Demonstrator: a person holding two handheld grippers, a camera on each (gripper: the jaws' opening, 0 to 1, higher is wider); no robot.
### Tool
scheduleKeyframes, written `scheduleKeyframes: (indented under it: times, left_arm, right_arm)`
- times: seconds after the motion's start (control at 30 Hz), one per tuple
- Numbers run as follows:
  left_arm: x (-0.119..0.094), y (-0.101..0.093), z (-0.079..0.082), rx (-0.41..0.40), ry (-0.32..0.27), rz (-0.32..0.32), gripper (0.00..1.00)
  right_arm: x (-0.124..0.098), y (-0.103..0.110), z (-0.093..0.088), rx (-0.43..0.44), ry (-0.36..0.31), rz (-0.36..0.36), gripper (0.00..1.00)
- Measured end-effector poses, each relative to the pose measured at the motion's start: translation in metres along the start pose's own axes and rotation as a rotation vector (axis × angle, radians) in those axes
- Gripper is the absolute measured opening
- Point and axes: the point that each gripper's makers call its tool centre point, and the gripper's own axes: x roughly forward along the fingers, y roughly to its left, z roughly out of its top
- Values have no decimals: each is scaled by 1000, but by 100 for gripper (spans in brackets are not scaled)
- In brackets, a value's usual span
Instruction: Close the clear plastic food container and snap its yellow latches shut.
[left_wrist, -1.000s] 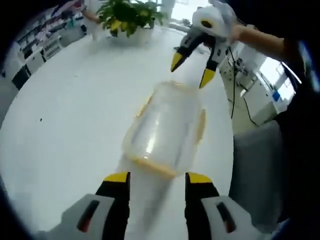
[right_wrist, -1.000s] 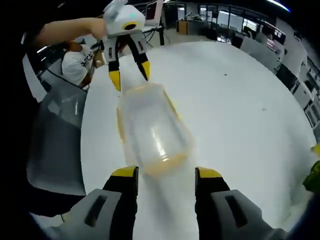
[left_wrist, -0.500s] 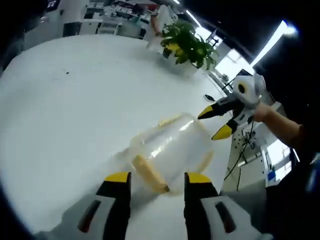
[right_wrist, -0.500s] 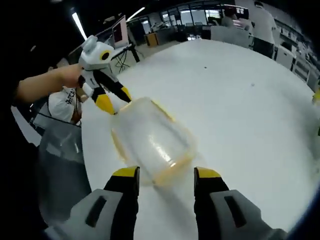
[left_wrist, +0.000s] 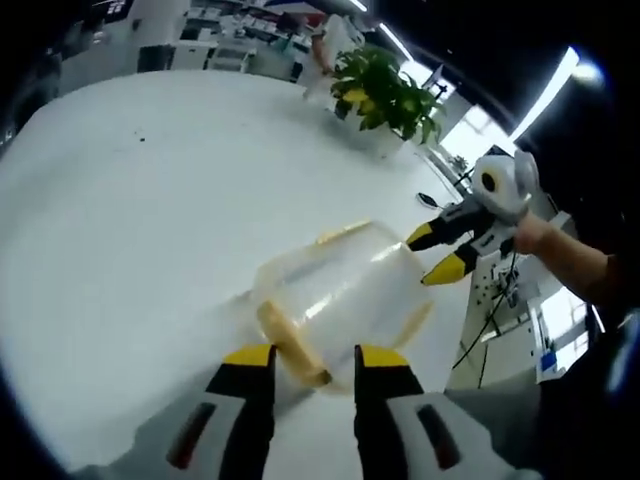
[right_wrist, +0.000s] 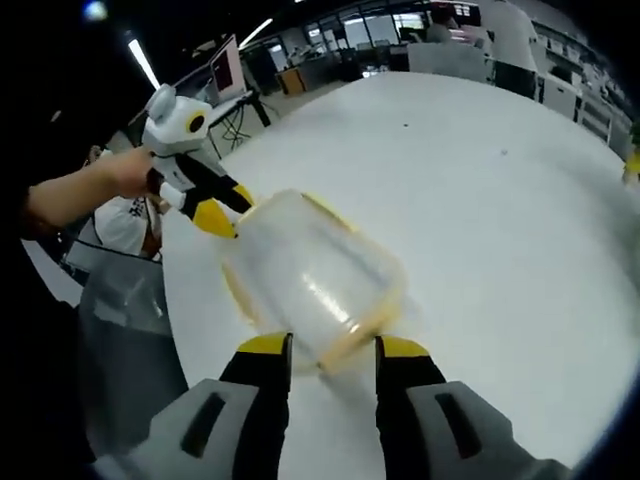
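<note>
The clear plastic container (left_wrist: 340, 290) lies on the white table (left_wrist: 120, 200), its lid on and yellow latches along its edges. My left gripper (left_wrist: 312, 358) stands open at the near end, and a yellow latch (left_wrist: 290, 345) sits between its jaws. The right gripper (left_wrist: 432, 254) shows at the container's far end, jaws apart. In the right gripper view the container (right_wrist: 310, 275) lies the other way round. My right gripper (right_wrist: 332, 346) is open, straddling the near yellow latch (right_wrist: 345, 345). The left gripper (right_wrist: 226, 207) reaches the far end, held by a hand.
A potted plant (left_wrist: 385, 90) stands at the table's far side. The table's edge runs close behind the container, with a grey chair (right_wrist: 120, 330) and cables beyond it. A wide bare stretch of table (right_wrist: 500, 200) lies beside the container.
Both grippers' jaws have narrowed around the end latches since half a second ago. Over the last second both views have swung and come a little closer to the container.
</note>
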Motion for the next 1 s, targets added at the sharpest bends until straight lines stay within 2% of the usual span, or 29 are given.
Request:
scheduleKeyframes:
  times: [0.1, 0.13, 0.17, 0.2, 0.23, 0.27, 0.3, 0.33, 0.4, 0.5, 0.63, 0.83, 0.93, 1.0]
  left_arm:
    - [2, 0, 1, -20, -14, 13, 24]
    - [5, 0, 2, -64, -21, 23, 23]
    - [8, 4, 2, -28, -15, 39, 24]
    - [9, -1, 4, -34, -2, 45, 24]
    - [9, -3, 4, -19, -3, 51, 24]
    - [7, -2, 3, -25, -2, 48, 23]
    - [6, -3, 1, -73, 3, 44, 23]
    - [5, -1, 0, -62, 6, 53, 23]
    - [4, -2, -2, -59, 22, 66, 23]
    - [3, -3, -5, -79, 35, 71, 24]
    - [4, -3, -4, -83, 41, 69, 25]
    - [3, -4, -4, -64, 40, 66, 26]
    - [2, -3, 0, 26, 18, 89, 27]
    - [1, -3, 3, 72, 13, 101, 28]
  right_arm:
    - [0, 1, 1, -30, 8, 12, 29]
    - [1, 1, 1, -47, 15, 18, 28]
    - [1, 0, -1, -43, 26, 21, 28]
    - [2, -1, -1, -29, 30, 22, 28]
    - [1, 0, -2, -52, 41, 28, 27]
    - [3, 0, -1, -55, 48, 32, 27]
    - [4, 2, 0, -49, 47, 49, 26]
    - [4, 0, -6, -39, 72, 51, 25]
    - [5, 1, -7, -9, 56, 81, 25]
    - [5, 1, -6, 0, 22, 79, 26]
    - [4, 3, -4, 40, 32, 64, 26]
    - [6, 4, -2, 61, 52, 50, 27]
    - [5, 4, -1, 63, 47, 40, 27]
    - [3, 4, 1, 0, 36, 16, 28]
